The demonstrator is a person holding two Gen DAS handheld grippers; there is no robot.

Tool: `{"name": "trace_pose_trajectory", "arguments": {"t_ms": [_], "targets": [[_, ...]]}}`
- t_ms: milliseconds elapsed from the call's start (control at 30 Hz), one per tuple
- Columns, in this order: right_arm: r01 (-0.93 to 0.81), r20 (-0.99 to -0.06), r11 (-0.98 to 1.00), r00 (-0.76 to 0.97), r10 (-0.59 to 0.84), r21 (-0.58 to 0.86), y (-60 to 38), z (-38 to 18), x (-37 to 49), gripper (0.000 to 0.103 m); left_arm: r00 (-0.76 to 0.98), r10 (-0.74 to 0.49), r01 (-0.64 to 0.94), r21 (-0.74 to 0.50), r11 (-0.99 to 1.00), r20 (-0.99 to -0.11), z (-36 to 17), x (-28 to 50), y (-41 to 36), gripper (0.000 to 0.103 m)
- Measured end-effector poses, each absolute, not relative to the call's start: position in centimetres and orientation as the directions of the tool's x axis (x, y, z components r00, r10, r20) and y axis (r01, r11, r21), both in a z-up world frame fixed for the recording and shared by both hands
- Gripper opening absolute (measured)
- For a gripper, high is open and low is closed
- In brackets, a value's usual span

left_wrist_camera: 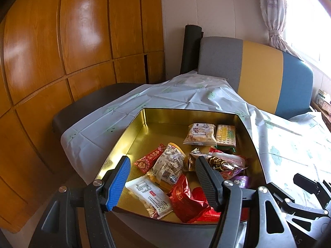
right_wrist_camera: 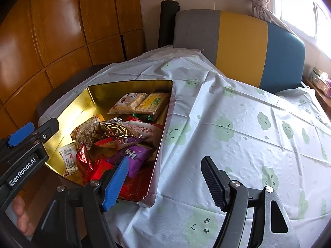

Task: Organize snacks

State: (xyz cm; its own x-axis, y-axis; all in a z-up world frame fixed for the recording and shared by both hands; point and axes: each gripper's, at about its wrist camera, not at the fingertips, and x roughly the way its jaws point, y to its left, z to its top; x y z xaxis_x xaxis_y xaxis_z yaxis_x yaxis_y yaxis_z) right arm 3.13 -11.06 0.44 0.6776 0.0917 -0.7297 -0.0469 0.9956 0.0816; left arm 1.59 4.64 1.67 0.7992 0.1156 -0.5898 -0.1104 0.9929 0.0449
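Both claws apart, empty: left gripper [left_wrist_camera: 162, 183] above gold tin [left_wrist_camera: 132, 128]; right gripper [right_wrist_camera: 165, 183] over tablecloth [right_wrist_camera: 238, 124]. Advised: lower left squarely, pinch one packet's edge only.

A white tablecloth [right_wrist_camera: 238, 124] printed with pale green smiling clouds covers the table, creased and bunched toward twelve o'clock. Behind it stands a chair back [right_wrist_camera: 240, 47] in grey, yellow and blue bands. A dark rolled mat [left_wrist_camera: 191, 49] leans upright against the wall just beside the chair, at eleven o'clock. Glossy wooden cabinet panels [left_wrist_camera: 68, 41] fill the nine o'clock side. A tied patterned curtain [left_wrist_camera: 275, 12] hangs at one o'clock by the bright window [right_wrist_camera: 300, 10].
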Motion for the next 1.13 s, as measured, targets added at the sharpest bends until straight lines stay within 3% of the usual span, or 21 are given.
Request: {"name": "trace_pose_trajectory", "arguments": {"t_ms": [867,1000,1133], "targets": [[-0.039,-0.732,0.995,0.675,0.091,0.087,-11.4,0.2,3.0,0.075,0.791,0.103,-0.080,0.065,0.995,-0.603,1.4,1.4,4.0,0.066],[-0.036,-0.735,0.994,0.671,0.102,0.105,-11.7,0.1,3.0,0.075,0.799,0.094,-0.076,0.055,0.996,-0.594,1.5,1.4,4.2,0.049],[0.004,-0.729,0.992,0.679,0.087,0.122,-13.9,0.6,3.4,0.075,0.801,0.092,-0.076,0.052,0.996,-0.592,1.6,1.5,4.5,0.049]]}}
